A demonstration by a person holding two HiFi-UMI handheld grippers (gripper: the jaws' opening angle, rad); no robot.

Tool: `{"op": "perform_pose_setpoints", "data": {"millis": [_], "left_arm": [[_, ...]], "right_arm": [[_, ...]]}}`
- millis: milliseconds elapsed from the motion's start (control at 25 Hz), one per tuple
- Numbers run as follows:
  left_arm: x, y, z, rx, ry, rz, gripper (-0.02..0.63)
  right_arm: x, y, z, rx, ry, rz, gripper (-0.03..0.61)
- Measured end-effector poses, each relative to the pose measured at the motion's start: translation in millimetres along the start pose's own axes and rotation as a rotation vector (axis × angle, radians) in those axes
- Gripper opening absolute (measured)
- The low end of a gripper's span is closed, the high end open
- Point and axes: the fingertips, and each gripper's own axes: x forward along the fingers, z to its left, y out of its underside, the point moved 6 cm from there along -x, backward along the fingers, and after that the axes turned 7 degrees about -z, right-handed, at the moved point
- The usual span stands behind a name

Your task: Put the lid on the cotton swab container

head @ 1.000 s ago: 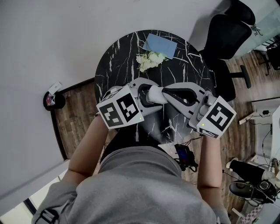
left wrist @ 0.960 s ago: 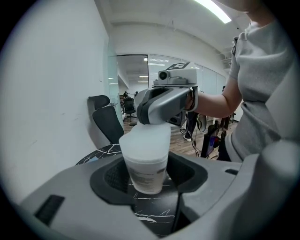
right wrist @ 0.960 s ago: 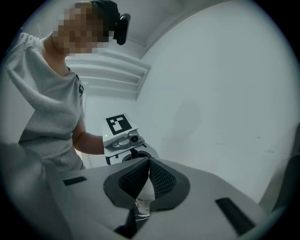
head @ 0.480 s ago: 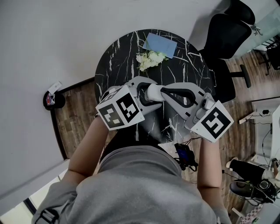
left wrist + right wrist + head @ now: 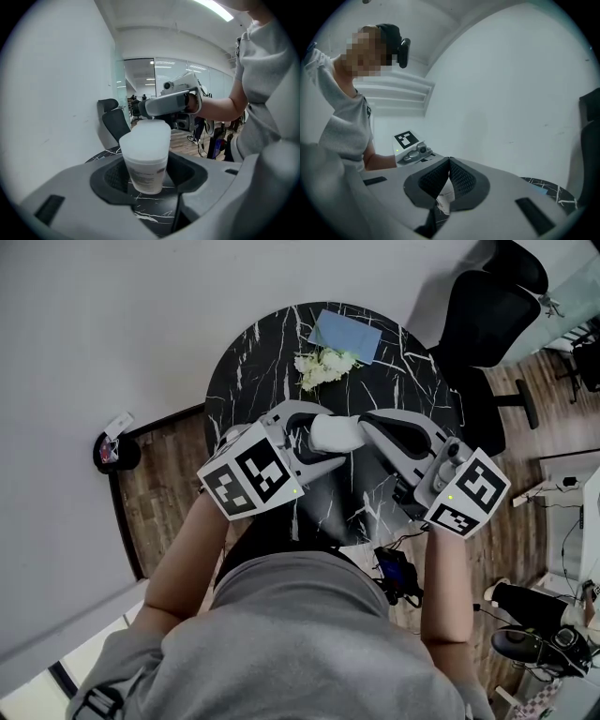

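My left gripper (image 5: 329,437) is shut on the white cotton swab container (image 5: 336,430) and holds it above the black marble table (image 5: 253,371). In the left gripper view the container (image 5: 149,171) stands upright between the pads, with its frosted lid (image 5: 146,139) sitting on top. My right gripper (image 5: 364,425) reaches in from the right with its jaws together, the tips right at the lid's top. In the right gripper view the pads (image 5: 459,178) meet, and a strip of the container's label (image 5: 446,197) shows below them. Whether the tips touch the lid I cannot tell.
White flowers (image 5: 323,367) and a blue sheet (image 5: 345,334) lie at the table's far side. A black office chair (image 5: 487,315) stands to the right on the wooden floor. A white wall runs along the left. A small dark device (image 5: 398,573) hangs near my waist.
The right gripper has rolled about its own axis and its marker cube has swung round. Its jaws stay at the container's top. The left gripper still holds the container in nearly the same place.
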Motion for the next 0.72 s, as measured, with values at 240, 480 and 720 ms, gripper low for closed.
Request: {"op": "perform_pose_setpoints", "data": {"millis": [240, 480, 720], "left_arm": [[-12.4, 6.0, 3.2, -0.030, -0.085, -0.029, 0.235], [-32.4, 11.0, 18.9, -0.071, -0.251, -0.072, 0.235], [-52.6, 23.0, 30.5, -0.149, -0.376, -0.088, 0.235]], "right_arm": [[-11.0, 6.7, -10.3, 0.006, 0.111, 0.019, 0.025], [-21.6, 10.2, -19.4, -0.051, 0.238, 0.035, 0.025], [-38.7, 11.7, -26.1, -0.110, 0.348, 0.038, 0.025]]}}
